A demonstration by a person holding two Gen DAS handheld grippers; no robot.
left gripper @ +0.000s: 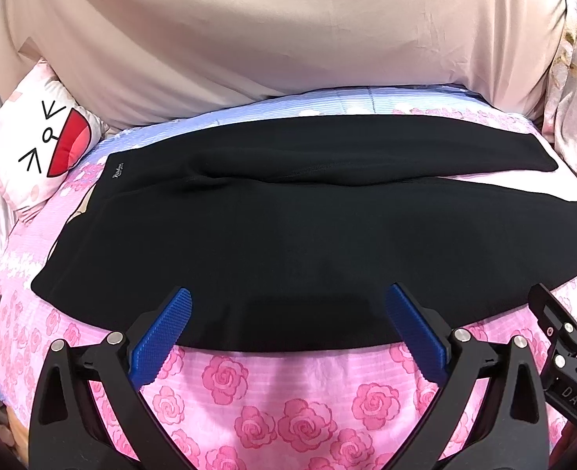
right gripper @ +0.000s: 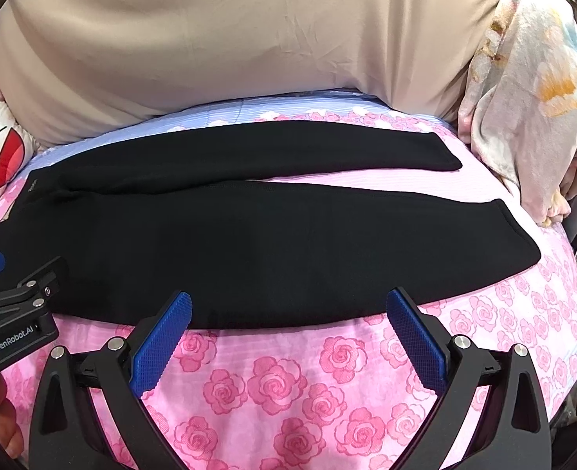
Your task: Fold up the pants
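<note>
The black pants (left gripper: 273, 235) are lying flat across the rose-print bedspread (left gripper: 288, 403), waistband toward the cat-face pillow (left gripper: 34, 149), legs slightly parted at the far end. The left gripper (left gripper: 288, 313) is hovering over their near edge, fingers spread and holding nothing; the right gripper (right gripper: 288, 313) is hovering likewise, released, just beside it.
</note>
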